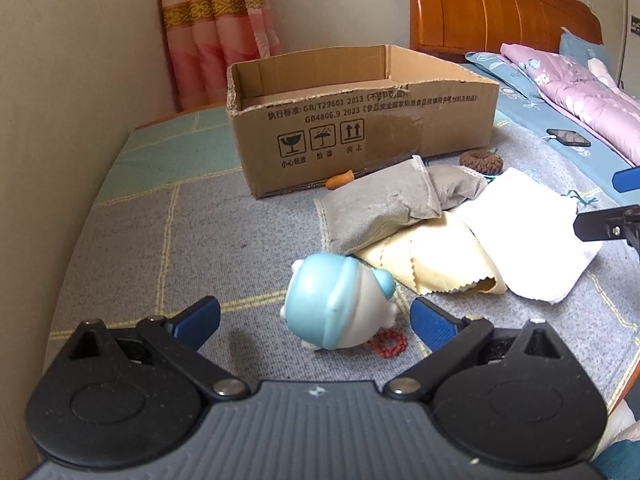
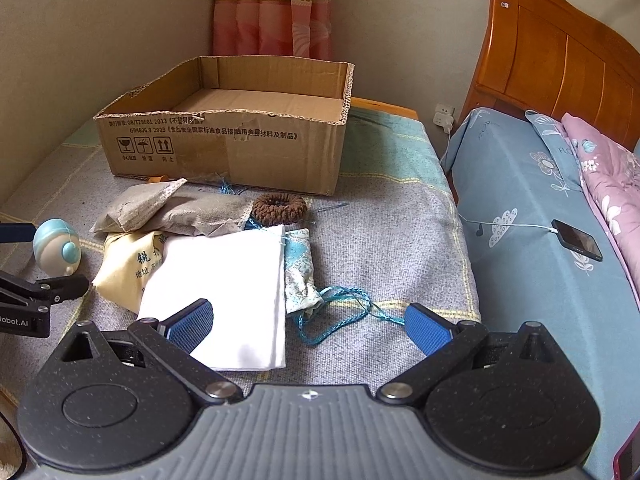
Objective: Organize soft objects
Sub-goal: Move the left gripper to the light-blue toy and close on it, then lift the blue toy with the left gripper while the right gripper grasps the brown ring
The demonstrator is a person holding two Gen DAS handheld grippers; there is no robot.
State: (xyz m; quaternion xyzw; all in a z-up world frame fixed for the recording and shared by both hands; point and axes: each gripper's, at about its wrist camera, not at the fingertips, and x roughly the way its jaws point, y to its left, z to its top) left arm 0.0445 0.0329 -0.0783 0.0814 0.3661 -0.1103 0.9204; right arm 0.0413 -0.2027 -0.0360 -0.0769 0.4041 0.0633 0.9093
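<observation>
An open cardboard box (image 1: 360, 120) (image 2: 224, 140) stands at the back of the grey mat. In front of it lie two grey pouches (image 1: 376, 204) (image 2: 180, 210), a yellow cloth (image 1: 436, 260) (image 2: 128, 264), a white cloth (image 1: 524, 236) (image 2: 224, 292), a brown ring (image 1: 480, 162) (image 2: 279, 208) and a floral pouch with blue cord (image 2: 300, 276). A blue-and-white squishy toy (image 1: 340, 304) (image 2: 56, 248) lies between the wide-open jaws of my left gripper (image 1: 316, 322). My right gripper (image 2: 308, 326) is open, its left finger over the white cloth.
A red bead bracelet (image 1: 388, 344) lies by the toy. An orange piece (image 1: 340, 179) sits against the box. A bed with blue sheet (image 2: 532, 216), pink quilt (image 2: 612, 184), phone (image 2: 576, 240) and wooden headboard (image 2: 560, 52) is at right. Wall and curtain (image 2: 272, 8) behind.
</observation>
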